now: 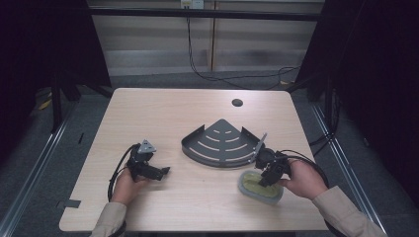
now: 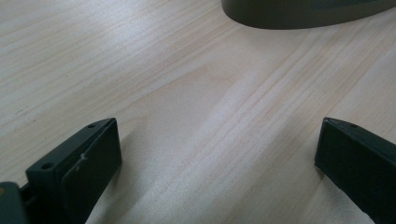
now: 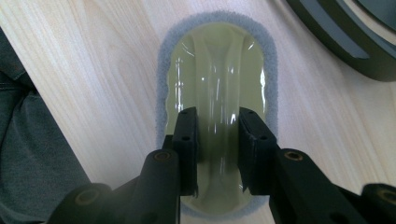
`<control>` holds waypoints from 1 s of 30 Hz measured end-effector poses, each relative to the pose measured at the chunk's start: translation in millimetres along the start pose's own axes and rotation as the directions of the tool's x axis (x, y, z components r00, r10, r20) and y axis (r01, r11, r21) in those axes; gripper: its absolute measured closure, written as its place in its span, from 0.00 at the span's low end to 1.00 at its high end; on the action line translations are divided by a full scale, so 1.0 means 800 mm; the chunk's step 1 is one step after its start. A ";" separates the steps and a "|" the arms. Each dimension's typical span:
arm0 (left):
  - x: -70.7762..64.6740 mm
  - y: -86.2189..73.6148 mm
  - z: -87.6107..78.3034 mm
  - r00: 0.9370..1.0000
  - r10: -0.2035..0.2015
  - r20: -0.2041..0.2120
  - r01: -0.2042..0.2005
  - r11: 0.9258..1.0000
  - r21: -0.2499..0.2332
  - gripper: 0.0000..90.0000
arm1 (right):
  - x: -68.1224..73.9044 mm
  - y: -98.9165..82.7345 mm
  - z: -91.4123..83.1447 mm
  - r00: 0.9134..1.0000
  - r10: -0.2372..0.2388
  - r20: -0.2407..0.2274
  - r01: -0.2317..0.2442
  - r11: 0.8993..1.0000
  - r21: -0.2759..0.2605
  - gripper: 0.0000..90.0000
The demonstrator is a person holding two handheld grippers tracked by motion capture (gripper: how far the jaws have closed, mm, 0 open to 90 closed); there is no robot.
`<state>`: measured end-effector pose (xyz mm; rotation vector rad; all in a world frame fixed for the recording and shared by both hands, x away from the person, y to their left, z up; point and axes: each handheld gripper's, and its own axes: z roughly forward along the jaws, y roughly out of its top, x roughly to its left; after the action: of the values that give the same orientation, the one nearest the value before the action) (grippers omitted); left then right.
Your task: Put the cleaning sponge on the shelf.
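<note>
A pale yellow-green oval scrubber (image 1: pixel 260 187) with a grey sponge rim lies on the wooden table near its front right. My right gripper (image 1: pixel 266 180) points down onto it. In the right gripper view, the scrubber (image 3: pixel 217 60) has a raised handle ridge along its middle, and my right gripper (image 3: pixel 217 114) is shut on that ridge, one pad on each side. My left gripper (image 1: pixel 165 171) rests low over the table at the front left, held in a hand. In its own view my left gripper (image 2: pixel 215 125) stands open, with bare wood between the jaws.
A dark grey fan-shaped slotted rack (image 1: pixel 217 160) sits mid-table, just behind the scrubber; its edge shows as the rack (image 2: pixel 299 14) and the rack (image 3: pixel 345 42). A round cable hole (image 1: pixel 237 102) lies at the table's back. A grey sleeve (image 3: pixel 28 140) is beside the scrubber.
</note>
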<state>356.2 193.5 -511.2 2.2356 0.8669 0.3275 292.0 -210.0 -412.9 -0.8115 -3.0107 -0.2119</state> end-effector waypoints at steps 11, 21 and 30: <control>0.000 0.000 0.000 1.000 0.000 0.000 0.000 1.000 0.000 0.00 | -0.007 0.004 -0.019 1.000 0.000 0.007 0.000 1.000 0.016 0.79; 0.000 0.000 0.000 1.000 0.000 0.000 0.000 1.000 0.000 0.00 | -0.012 0.011 -0.040 1.000 0.003 0.011 -0.002 1.000 -0.002 0.80; 0.000 0.000 0.000 1.000 0.000 0.000 0.000 1.000 0.000 0.00 | -0.019 0.017 -0.054 1.000 0.015 0.017 -0.015 1.000 0.005 0.80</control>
<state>356.2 193.5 -511.2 2.2352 0.8669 0.3272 311.4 -211.8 -369.5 -0.8392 -3.0181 -0.1976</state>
